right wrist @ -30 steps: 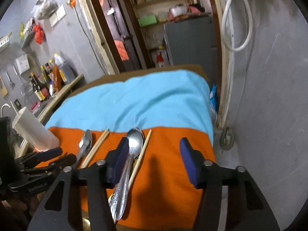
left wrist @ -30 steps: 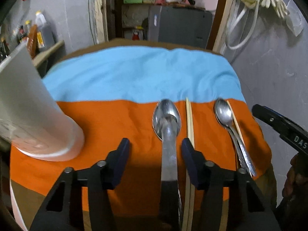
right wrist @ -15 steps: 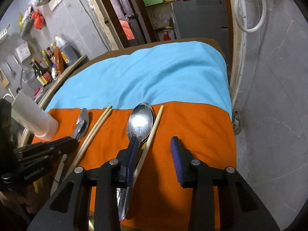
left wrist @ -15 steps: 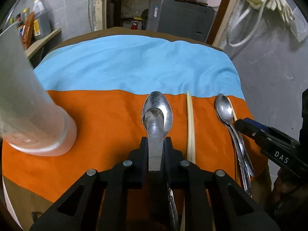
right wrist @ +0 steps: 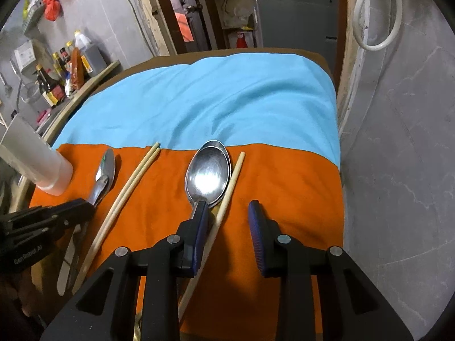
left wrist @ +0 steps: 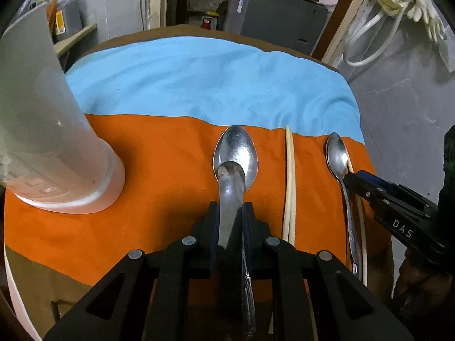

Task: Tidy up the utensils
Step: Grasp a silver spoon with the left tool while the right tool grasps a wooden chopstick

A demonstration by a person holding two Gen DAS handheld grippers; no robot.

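My left gripper (left wrist: 230,213) is shut on a flat steel utensil handle (left wrist: 229,187), whose rounded end lies over the bowl of a spoon (left wrist: 236,147) on the orange cloth (left wrist: 159,153). A pair of chopsticks (left wrist: 290,182) lies just to its right. My right gripper (right wrist: 227,227) is closing, with a single chopstick (right wrist: 231,182) lying between its jaws; the pads do not touch it. Its left finger (right wrist: 199,227) covers the neck of the stacked spoons (right wrist: 207,176). A tall white cup (left wrist: 57,153) stands at the left.
A blue cloth (right wrist: 216,99) covers the far half of the table. The table's right edge (right wrist: 339,170) drops to a grey floor. A shelf with bottles (right wrist: 65,68) runs along the left, and a grey cabinet (left wrist: 278,20) stands behind.
My left gripper has shut on the steel handle. My right gripper has narrowed and moved forward and down, so that the single chopstick lies between its jaws.
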